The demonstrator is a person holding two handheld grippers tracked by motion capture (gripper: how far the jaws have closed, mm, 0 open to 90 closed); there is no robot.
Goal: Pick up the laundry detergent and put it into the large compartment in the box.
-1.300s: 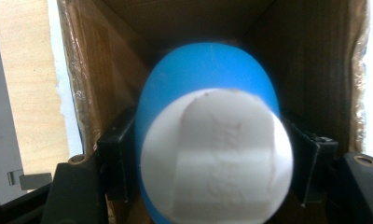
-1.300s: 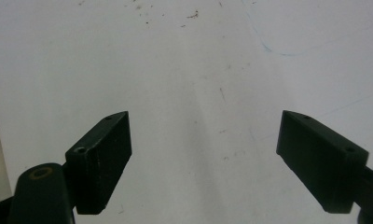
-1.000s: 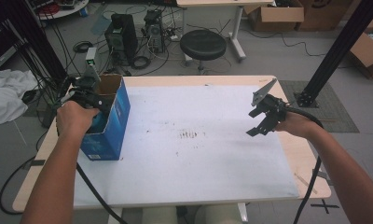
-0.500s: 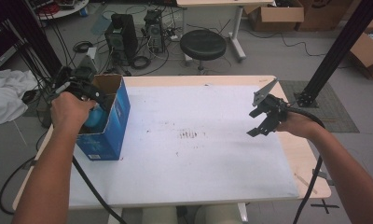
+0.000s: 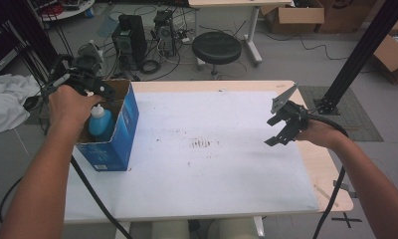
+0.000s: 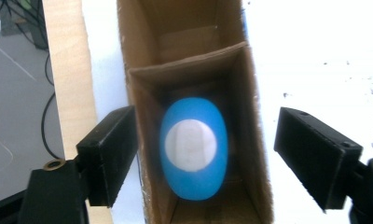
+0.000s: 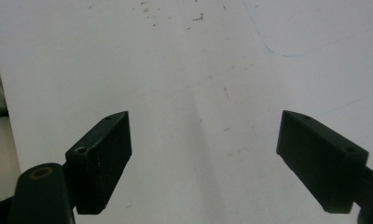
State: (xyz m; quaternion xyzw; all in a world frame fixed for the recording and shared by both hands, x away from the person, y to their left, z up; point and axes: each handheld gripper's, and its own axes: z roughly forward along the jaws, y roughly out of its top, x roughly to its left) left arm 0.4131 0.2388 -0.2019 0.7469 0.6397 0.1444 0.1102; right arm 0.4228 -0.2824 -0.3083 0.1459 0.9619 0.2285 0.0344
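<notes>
The high view looks forward and down from the person's side, taking in the whole table (image 5: pixel 207 199). The left gripper view looks straight down, close, into the cardboard box (image 6: pixel 250 116) at the table's left edge, also seen from above. The right gripper view faces the white tabletop closely near the right edge.

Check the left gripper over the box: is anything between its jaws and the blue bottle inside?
Nothing visible lies between them. The left gripper hangs open above the cardboard box, looking straight down on the blue bottle, which stands in the near compartment. The box walls hug the bottle closely, though, so the wide-spread jaws would likely meet the rim.
</notes>
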